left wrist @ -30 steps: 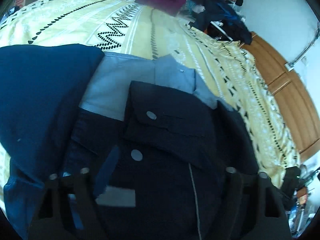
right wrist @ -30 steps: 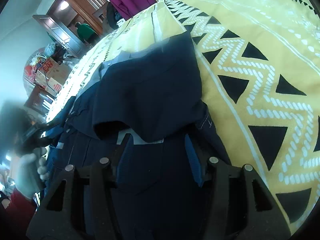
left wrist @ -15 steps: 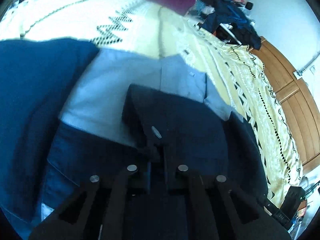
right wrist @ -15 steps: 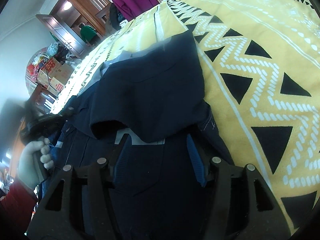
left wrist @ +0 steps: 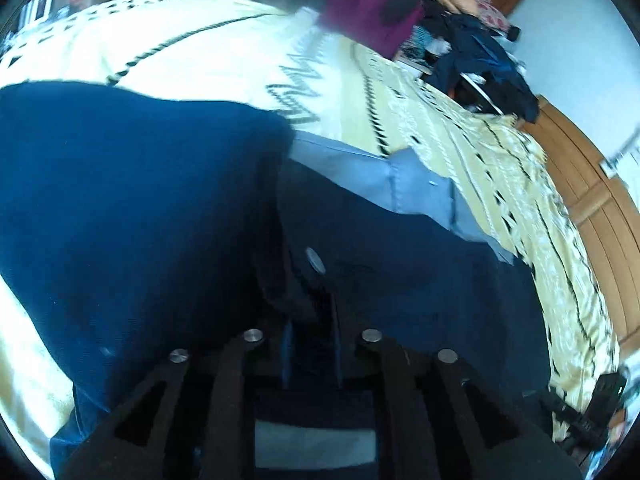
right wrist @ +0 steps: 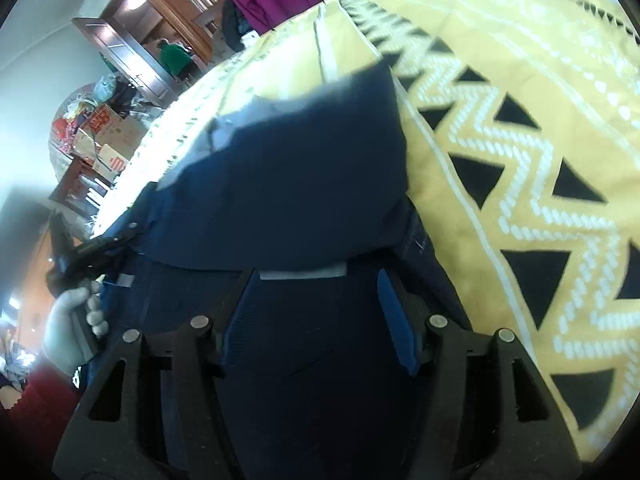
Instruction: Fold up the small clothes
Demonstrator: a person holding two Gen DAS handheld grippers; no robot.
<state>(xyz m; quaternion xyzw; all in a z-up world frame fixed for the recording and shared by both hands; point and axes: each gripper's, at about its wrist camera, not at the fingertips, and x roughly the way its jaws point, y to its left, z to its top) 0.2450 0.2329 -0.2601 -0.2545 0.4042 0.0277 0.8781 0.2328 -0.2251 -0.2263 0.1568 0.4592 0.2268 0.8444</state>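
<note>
A dark navy shirt [left wrist: 420, 280] with a light blue lining [left wrist: 360, 172] lies on the yellow patterned bedspread [left wrist: 200, 40]. My left gripper [left wrist: 311, 344] is shut on the shirt's cuff, just below its silver snap button [left wrist: 316, 260]. A blue sleeve [left wrist: 120, 208] spreads out to its left. In the right wrist view the shirt [right wrist: 300, 184] is folded over on itself. My right gripper [right wrist: 316, 320] hovers open over its near part, the blue pads [right wrist: 396, 320] wide apart and holding nothing. At far left a gloved hand [right wrist: 66, 332] holds the left gripper [right wrist: 96, 250].
The bedspread [right wrist: 520, 100] stretches bare to the right of the shirt. A magenta garment [left wrist: 372, 12] and a pile of dark clothes [left wrist: 480, 60] lie past the bed's far end. Wooden wardrobe [left wrist: 592, 208] at right. Cardboard boxes [right wrist: 108, 136] and a person in green [right wrist: 174, 56] stand beyond.
My left gripper went from open to shut on the cuff and has drawn it toward the blue sleeve. The right gripper stayed open and barely moved.
</note>
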